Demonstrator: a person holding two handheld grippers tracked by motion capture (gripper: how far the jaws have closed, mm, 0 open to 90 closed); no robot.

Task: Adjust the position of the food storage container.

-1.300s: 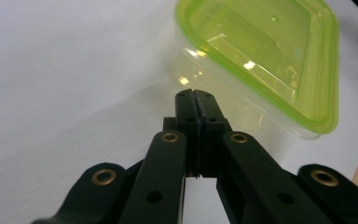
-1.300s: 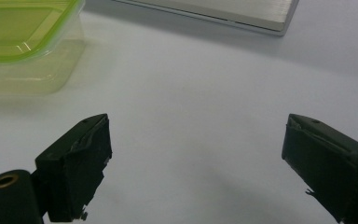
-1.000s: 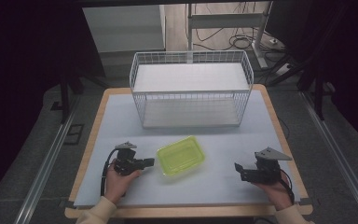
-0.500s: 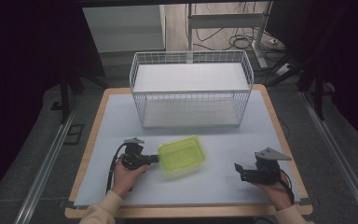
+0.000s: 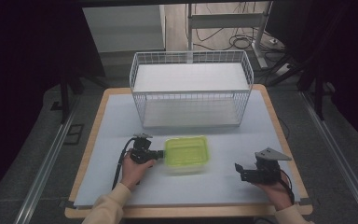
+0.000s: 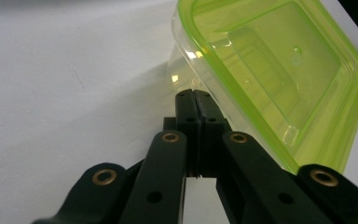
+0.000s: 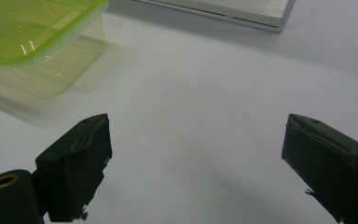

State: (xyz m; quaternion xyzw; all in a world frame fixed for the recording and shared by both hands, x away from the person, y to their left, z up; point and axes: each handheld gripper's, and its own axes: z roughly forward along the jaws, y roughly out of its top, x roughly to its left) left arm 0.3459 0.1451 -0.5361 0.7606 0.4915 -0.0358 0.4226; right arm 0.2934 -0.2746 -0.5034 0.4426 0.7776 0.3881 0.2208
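High view looks down; both claw cameras, low and close, share the green-lidded box (image 6: 279, 79) (tabletop too).

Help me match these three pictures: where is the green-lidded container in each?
High view: green-lidded container low centre, before the wire basket.
Left gripper view: upper right, beyond the shut fingers.
Right gripper view: top left.
Shared landmark: the white table sheet.

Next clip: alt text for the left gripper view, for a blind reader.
The shut left tongs sit with their tips against the near wall of a clear box with a lime-green lid. The box stands on a white table.
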